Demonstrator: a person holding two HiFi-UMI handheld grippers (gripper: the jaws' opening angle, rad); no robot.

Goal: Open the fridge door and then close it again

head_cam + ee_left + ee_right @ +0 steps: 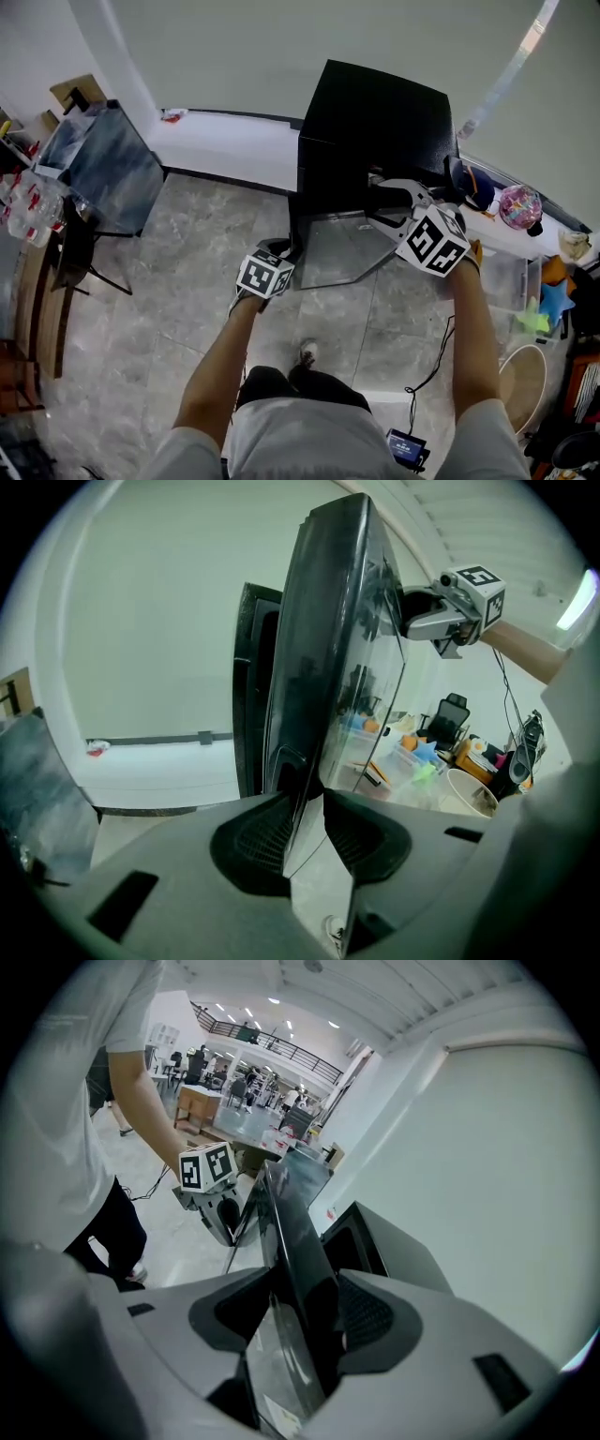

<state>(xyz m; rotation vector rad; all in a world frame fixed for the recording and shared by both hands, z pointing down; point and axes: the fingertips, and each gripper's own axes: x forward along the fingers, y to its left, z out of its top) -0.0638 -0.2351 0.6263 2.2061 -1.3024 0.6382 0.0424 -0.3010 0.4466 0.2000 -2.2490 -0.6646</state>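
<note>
A small black fridge [375, 117] stands on the floor against the white wall, its glass door [333, 251] swung wide toward me. My left gripper [281, 251] holds the door's lower left edge, and my right gripper [382, 202] grips its upper right edge. In the left gripper view the thin door edge [337, 667] runs between the pads of the left gripper [305, 832], with the right gripper [441, 621] high on the door beyond. In the right gripper view the door's dark edge [291, 1222] fills the jaws of the right gripper [305, 1312], with the left gripper [211, 1194] further along it.
A grey-blue tabletop [108, 164] and a dark chair [80, 253] stand at the left. Clear bins with toys [520, 281] and a round tub [520, 384] crowd the right. My shoe [307, 353] is just behind the door, and a small device with a cable [405, 448] lies beside me.
</note>
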